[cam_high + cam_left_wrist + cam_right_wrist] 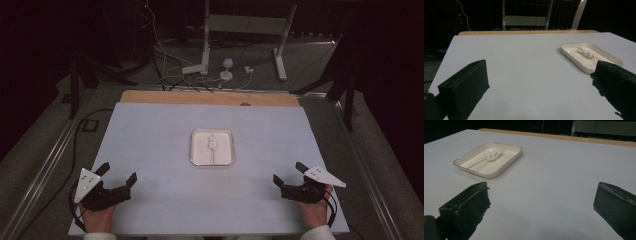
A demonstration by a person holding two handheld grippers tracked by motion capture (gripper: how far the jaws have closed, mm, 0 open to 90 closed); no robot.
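High view: white tray (230,160) mid-desk, a small white knotted piece with a thin stick (213,145) lying in it. Likely light, fragile; grip the stick. My left gripper (118,179) and right gripper (286,174) jaws released, empty.

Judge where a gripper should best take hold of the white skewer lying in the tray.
Probably the thin bare stick, not the lumpy white pieces. It lies flat in the shallow tray, pointing toward the person, so come from above, jaws straddling it crosswise; the low rim blocks a level approach.

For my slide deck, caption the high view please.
Two open claws, left and right, rest on the pale table flanking a white tray holding a skewer.
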